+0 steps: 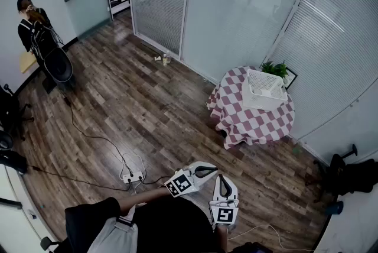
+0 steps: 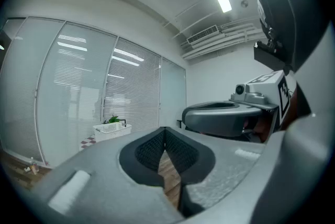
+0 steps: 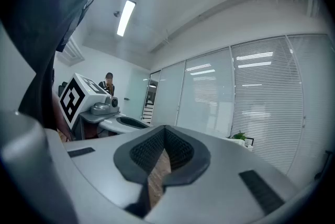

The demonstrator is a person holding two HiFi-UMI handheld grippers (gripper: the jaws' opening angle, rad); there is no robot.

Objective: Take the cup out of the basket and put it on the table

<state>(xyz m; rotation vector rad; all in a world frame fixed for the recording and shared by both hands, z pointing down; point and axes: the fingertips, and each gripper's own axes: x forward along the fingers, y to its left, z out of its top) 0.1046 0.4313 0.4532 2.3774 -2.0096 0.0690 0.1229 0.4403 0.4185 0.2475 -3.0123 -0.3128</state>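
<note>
Both grippers hang close in front of the person's body, the left gripper [image 1: 210, 169] and the right gripper [image 1: 224, 179] just beside each other. Each has its fingers pressed together on nothing, with only the wood floor [image 1: 147, 116] showing through the slit between the pads. White basket [image 1: 264, 90] sits on the round table [image 1: 254, 125] with a checkered cloth, well apart from and ahead of the fingertips; the cup cannot be made out inside it.
</note>
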